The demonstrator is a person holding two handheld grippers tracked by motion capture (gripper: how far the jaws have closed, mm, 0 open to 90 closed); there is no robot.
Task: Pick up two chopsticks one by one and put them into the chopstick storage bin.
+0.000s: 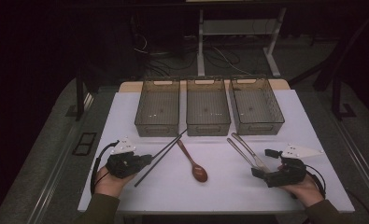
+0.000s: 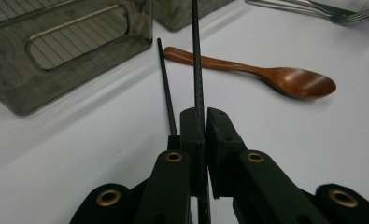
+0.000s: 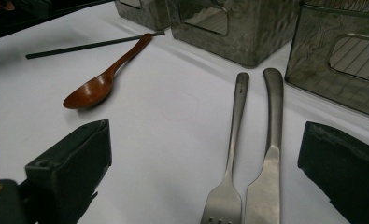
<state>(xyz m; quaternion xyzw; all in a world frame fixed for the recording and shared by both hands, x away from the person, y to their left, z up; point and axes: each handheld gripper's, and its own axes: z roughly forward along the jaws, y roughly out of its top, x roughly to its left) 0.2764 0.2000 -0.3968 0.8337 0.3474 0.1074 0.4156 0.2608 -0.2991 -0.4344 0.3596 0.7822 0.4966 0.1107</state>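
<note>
- Left gripper (image 2: pixel 204 122) clamped on one chopstick (image 2: pixel 195 60), shaft running out toward 1 o'clock
- Right gripper (image 3: pixel 205 158) wide open, empty, fork (image 3: pixel 232 140) between its jaws

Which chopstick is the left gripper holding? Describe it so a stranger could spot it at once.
Start at the three grey bins along the far side of the white table; two black chopsticks slant from the left bin's near corner toward the left gripper. The held chopstick is pinched between the shut jaws; the other chopstick lies loose just left of them.
</note>
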